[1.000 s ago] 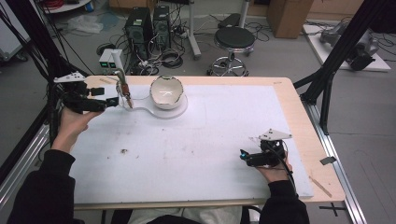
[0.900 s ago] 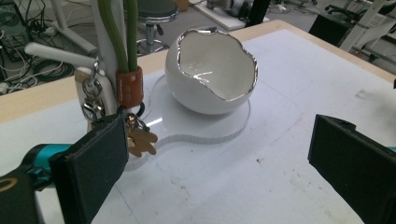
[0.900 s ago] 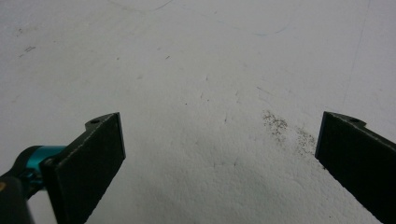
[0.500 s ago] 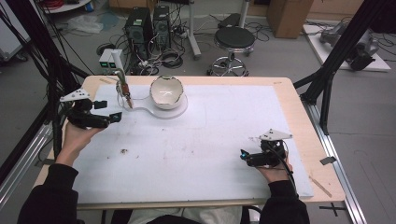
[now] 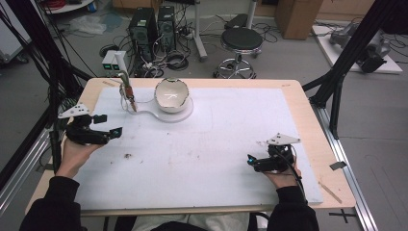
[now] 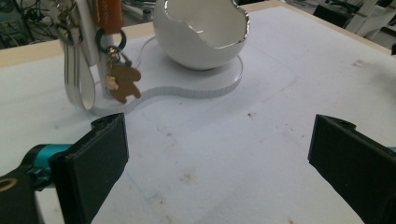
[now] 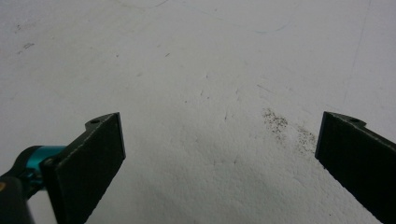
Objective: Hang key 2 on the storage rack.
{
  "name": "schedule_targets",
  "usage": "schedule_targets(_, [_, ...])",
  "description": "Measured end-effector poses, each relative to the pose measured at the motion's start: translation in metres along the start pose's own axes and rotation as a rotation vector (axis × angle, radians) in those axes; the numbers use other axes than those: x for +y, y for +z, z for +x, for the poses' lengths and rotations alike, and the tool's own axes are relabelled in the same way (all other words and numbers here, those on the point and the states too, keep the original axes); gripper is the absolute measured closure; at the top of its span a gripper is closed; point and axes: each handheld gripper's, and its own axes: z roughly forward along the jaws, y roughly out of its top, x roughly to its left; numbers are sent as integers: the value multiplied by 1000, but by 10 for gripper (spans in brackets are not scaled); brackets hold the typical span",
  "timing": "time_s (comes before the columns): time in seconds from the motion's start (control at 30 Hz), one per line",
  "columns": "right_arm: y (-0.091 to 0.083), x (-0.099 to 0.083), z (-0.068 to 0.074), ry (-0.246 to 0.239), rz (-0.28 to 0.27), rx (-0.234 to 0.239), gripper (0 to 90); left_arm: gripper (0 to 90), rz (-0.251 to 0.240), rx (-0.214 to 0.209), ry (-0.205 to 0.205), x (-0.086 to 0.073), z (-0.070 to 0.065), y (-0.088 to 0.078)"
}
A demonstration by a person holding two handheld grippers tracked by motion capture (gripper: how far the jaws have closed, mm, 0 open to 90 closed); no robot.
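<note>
Hanging upright on the stand point(image 5: 126, 91) near the table's far left corner, the keyring point(image 6: 122, 80) lies just ahead of the wide-open, empty left gripper point(image 5: 107, 132), far nearer than the open right gripper point(image 5: 252, 161) by the near right edge.

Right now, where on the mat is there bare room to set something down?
The white mat lies bare between the left hand-held gripper and the right hand-held gripper, and right of the egg-shaped bowl. It is crowded at the far left, around the bowl's stand and the hanging keychain.
</note>
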Motion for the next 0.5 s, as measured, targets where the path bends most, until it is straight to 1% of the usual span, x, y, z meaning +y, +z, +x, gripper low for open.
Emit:
schedule_targets(0.03, [-1,0,0,1,-3,-1,6,16,-2,12,-13,-6,2,-1])
schedule_targets(0.07, [-1,0,0,0,-4,-1,6,17,-2,12,-13,-6,2,-1])
schedule_targets(0.13, [-1,0,0,1,-5,0,6,17,-5,19,-19,-12,3,-3])
schedule_targets(0.17, [-1,0,-1,4,-4,-1,6,17,-2,13,-19,-18,4,-5])
schedule_targets(0.2, [-1,0,-1,4,-4,-1,6,17,-2,13,-19,-18,4,-5])
schedule_targets(0.23, [-1,0,0,3,-2,-2,6,17,13,14,-3,-22,1,-5])
schedule_targets(0.27, [-1,0,0,3,-2,-2,6,17,13,14,-3,-22,1,-5])
schedule_targets(0.3, [-1,0,-1,-1,-3,-3,6,17,14,-2,11,-26,-2,-5])
schedule_targets(0.33, [-1,0,-1,-1,-3,-3,6,17,14,-2,11,-26,-2,-5])
schedule_targets(0.37, [-1,0,0,-1,-2,-2,6,17,17,-11,22,-29,-5,-5])
schedule_targets(0.47, [-1,-1,0,-1,-2,-2,6,17,25,-12,27,-33,-8,-4])
schedule_targets(0.5, [-1,-1,0,0,-2,-2,5,17,28,-18,26,-36,-11,-5])
